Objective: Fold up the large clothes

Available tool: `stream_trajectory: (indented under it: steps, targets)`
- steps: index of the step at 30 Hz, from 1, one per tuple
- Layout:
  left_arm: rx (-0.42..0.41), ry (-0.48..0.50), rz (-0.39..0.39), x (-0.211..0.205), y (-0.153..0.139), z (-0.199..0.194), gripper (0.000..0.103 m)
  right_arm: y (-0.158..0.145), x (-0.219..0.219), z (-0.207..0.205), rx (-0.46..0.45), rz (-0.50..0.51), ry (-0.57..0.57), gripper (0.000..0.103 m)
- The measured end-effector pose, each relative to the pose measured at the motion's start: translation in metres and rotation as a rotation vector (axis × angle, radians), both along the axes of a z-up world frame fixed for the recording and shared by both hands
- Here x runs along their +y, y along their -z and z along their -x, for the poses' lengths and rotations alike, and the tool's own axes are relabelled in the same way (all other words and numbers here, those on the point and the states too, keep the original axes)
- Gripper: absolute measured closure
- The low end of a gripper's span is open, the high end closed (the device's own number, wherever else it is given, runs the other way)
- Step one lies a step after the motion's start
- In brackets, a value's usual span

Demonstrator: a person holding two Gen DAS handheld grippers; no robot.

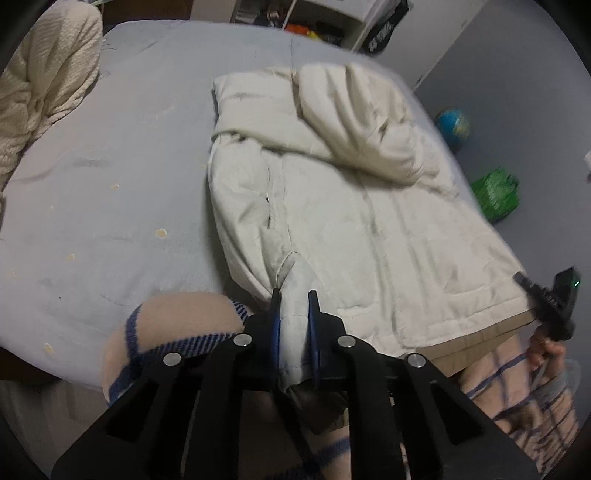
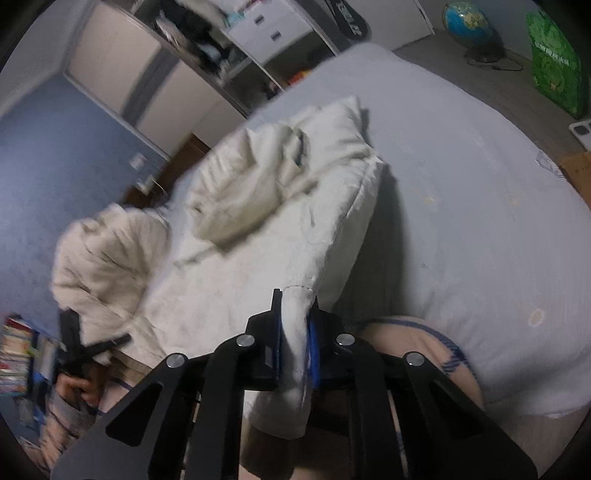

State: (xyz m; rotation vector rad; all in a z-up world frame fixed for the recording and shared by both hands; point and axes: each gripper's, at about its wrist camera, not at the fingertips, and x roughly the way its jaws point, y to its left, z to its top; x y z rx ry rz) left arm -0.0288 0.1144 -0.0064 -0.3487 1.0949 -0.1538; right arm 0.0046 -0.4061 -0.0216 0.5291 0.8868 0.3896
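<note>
A cream padded jacket (image 1: 351, 221) lies spread on the pale blue bed (image 1: 110, 184), collar end far from me, one sleeve folded across its upper part. My left gripper (image 1: 294, 295) is shut on the jacket's near left hem corner, and the fabric bunches between the blue pads. In the right wrist view my right gripper (image 2: 295, 295) is shut on the other near hem corner of the jacket (image 2: 258, 240), lifted a little off the bed (image 2: 461, 221). Each gripper also shows in the other's view, the right gripper (image 1: 550, 306) at the far right and the left gripper (image 2: 77, 350) at the far left.
A person's knee (image 1: 177, 325) in plaid trousers rests at the bed's near edge. A cream ribbed blanket (image 1: 48, 92) is heaped at the far left. A globe (image 1: 452, 125) and a green bag (image 1: 496, 194) stand on the floor to the right; shelves (image 1: 325, 22) stand beyond the bed.
</note>
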Motion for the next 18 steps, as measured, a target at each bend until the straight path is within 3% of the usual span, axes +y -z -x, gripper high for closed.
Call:
stream_trajectory:
  steps: [3, 7, 14, 17, 18]
  targets:
    - [-0.057, -0.024, 0.045, 0.016, -0.025, 0.009, 0.093, -0.017, -0.005, -0.002, -0.048, -0.088, 0.023, 0.095]
    - [-0.077, -0.040, 0.098, 0.035, -0.037, 0.017, 0.094, -0.032, -0.017, -0.004, -0.073, -0.172, 0.042, 0.095]
    - [0.034, -0.050, 0.135, 0.053, 0.018, 0.038, 0.093, 0.003, -0.037, 0.004, 0.044, -0.111, 0.064, 0.096]
    - [0.022, -0.054, 0.207, 0.062, 0.021, 0.039, 0.084, 0.021, -0.043, 0.007, 0.109, -0.082, 0.062, 0.096]
    - [0.019, -0.055, 0.183, 0.063, 0.017, 0.036, 0.069, 0.024, -0.046, 0.006, 0.129, -0.101, 0.057, 0.096]
